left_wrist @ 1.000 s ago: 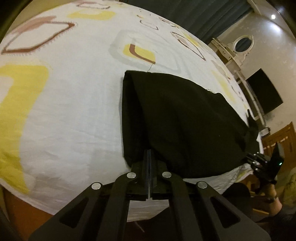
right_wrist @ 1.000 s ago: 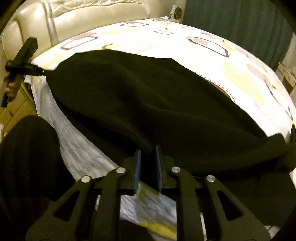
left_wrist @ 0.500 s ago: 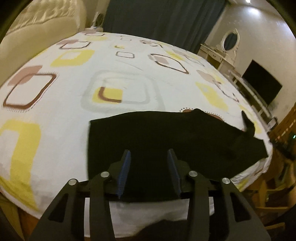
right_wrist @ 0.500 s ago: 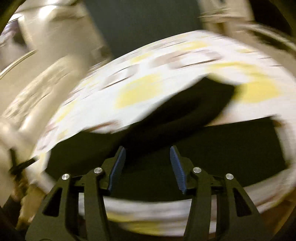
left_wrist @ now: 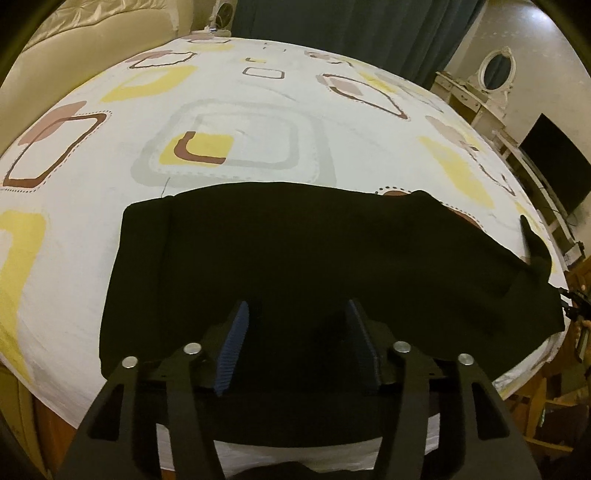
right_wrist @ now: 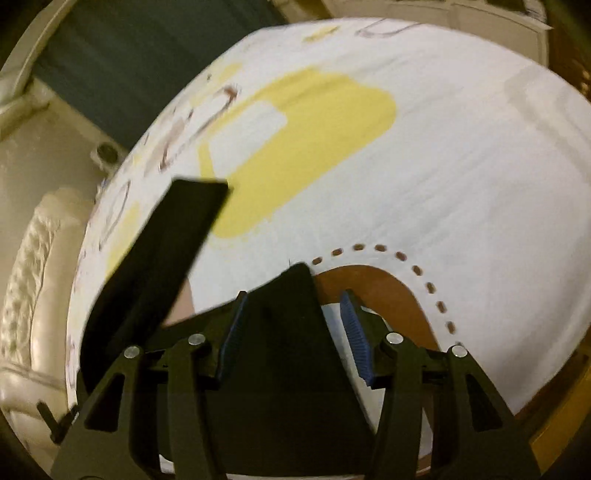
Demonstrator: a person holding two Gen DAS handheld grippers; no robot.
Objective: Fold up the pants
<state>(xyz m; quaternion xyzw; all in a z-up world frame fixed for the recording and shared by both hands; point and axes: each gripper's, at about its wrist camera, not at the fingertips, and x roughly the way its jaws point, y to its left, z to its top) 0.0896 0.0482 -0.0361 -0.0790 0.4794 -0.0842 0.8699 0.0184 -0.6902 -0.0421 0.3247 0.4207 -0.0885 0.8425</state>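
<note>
The black pants lie flat across the near part of the bed, stretching from left to the right edge. My left gripper is open and empty, hovering over the pants' near edge. In the right wrist view a pointed corner of the pants lies between the open fingers of my right gripper, and a long black strip of the pants runs away to the left. The right jaws are apart and hold nothing.
The bed has a white sheet with yellow and brown squares. A cream padded headboard stands at the back left. A dark curtain, a vanity with an oval mirror and a dark TV screen line the right.
Both grippers opened and let go of the pants, which now lie flat on the bed. The right gripper swung round toward the pants' end corner.
</note>
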